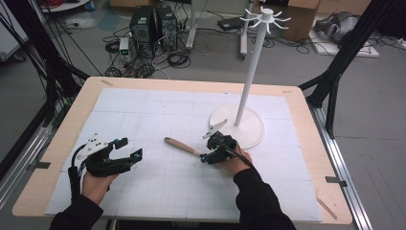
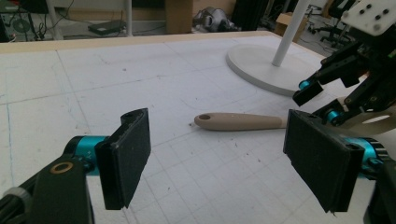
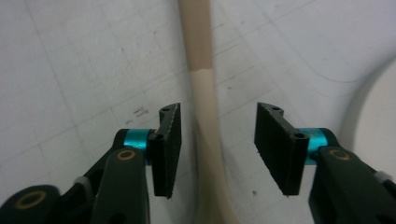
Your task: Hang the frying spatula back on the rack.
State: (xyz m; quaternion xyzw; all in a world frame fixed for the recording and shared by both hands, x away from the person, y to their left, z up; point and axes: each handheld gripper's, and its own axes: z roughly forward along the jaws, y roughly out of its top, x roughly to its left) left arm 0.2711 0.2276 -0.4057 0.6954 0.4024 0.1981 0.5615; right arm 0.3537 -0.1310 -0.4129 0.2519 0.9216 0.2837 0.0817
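White gridded sheeting covers the worktop point(image 1: 143, 103), with cables, computer towers and boxes on the floor beyond its far edge. A wooden-handled utensil point(image 1: 181, 145) lies near the middle of the sheet, a little toward the near edge, its long axis running from the rounded handle end at the left to the working end at the right, close to the round base of the white hook stand point(image 1: 249, 120) in the far right quarter. The right gripper point(image 3: 217, 144) sits directly over the utensil's right part with both jaws straddling the shaft; they stand half-wide, clear of the shaft on both sides, gripping nothing yet. Shaft and jaws run the same way, so closing should pinch it across its width. The left gripper point(image 2: 229, 158) hovers near the left near corner, jaws wide and empty, well apart from the handle end. The utensil's working end is hidden under the right gripper, so its kind cannot be told. 1 hand is plainly nearer: the right.
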